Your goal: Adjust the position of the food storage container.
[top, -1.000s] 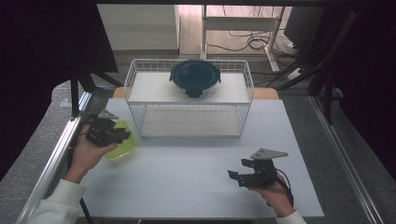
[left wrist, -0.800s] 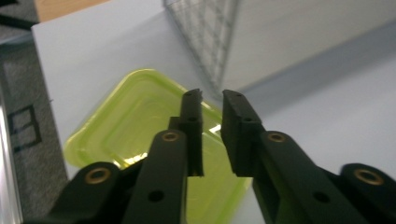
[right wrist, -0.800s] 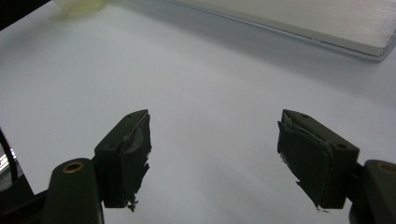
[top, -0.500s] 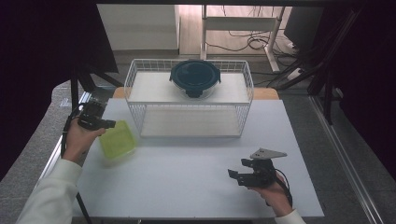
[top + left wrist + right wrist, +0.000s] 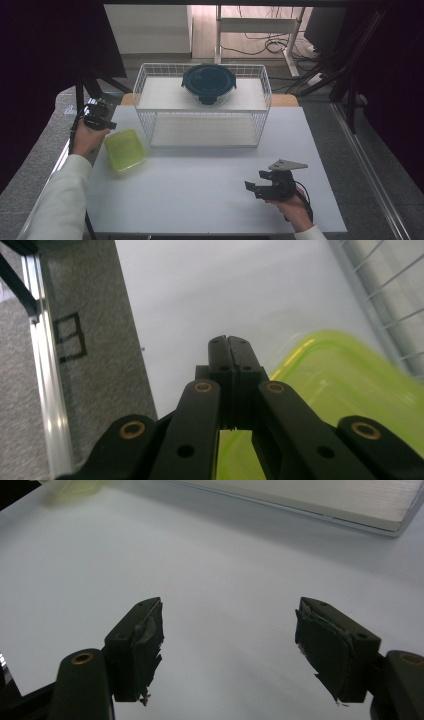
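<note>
Green container [image 5: 124, 149] lay released beside wire rack [image 5: 202, 111]; left gripper [image 5: 229, 347] pinched empty, right gripper [image 5: 227, 645] gaped idle; shelving seemingly undone.

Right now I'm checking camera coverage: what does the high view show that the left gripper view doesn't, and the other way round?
High view alone: the dark round lidded container on top of the white wire rack, and the right claw, open over the table. Left gripper view alone: the left claw close up, jaws pressed together, nothing between. Both: the lime-green container, the rack and the table.
</note>
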Action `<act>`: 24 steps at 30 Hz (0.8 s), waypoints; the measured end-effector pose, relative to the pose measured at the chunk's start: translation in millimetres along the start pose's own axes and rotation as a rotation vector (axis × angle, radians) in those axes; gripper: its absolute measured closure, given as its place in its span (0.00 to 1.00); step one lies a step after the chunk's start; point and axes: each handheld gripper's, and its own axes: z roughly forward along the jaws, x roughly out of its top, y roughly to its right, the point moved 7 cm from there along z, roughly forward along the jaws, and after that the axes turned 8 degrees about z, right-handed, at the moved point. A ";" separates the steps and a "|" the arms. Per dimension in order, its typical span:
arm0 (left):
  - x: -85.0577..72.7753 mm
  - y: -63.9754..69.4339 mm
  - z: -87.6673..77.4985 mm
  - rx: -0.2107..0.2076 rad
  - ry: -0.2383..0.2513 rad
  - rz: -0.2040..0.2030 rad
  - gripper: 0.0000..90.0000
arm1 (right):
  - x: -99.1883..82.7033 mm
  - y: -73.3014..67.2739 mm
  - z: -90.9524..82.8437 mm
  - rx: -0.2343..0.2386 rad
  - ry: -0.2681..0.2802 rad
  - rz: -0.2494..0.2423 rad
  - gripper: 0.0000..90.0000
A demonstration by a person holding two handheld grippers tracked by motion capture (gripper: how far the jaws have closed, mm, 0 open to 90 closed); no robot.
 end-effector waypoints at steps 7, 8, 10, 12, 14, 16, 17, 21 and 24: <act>-2.5 -1.3 13.9 0.000 -0.042 0.025 1.00 | -1.9 1.6 2.5 -0.005 -0.007 0.011 0.30; -3.1 -0.9 14.5 -0.002 -0.049 0.027 1.00 | -1.9 1.3 2.3 -0.001 -0.007 0.016 0.30; -3.8 -0.6 14.9 -0.003 -0.054 0.030 1.00 | -1.3 -0.5 1.1 0.017 -0.003 0.032 0.30; -5.6 -0.5 14.7 0.004 -0.067 0.036 1.00 | -0.9 -1.1 0.8 0.019 0.001 0.033 0.30; -7.4 -1.4 12.8 0.013 -0.077 0.043 1.00 | -0.8 -1.4 0.5 0.016 0.001 0.028 0.30; -9.0 -2.2 10.8 0.010 -0.078 0.040 1.00 | -0.8 -1.4 0.7 0.017 0.001 0.028 0.30; -10.0 -2.3 10.5 0.009 -0.081 0.042 1.00 | -0.8 -1.4 0.8 0.016 0.000 0.029 0.30; -13.5 -2.0 9.5 0.000 -0.084 0.050 1.00 | -0.4 -1.1 0.8 0.015 0.001 0.029 0.30; -15.1 -0.6 8.6 -0.011 -0.084 0.056 1.00 | -0.4 -0.7 1.2 0.015 -0.001 0.029 0.30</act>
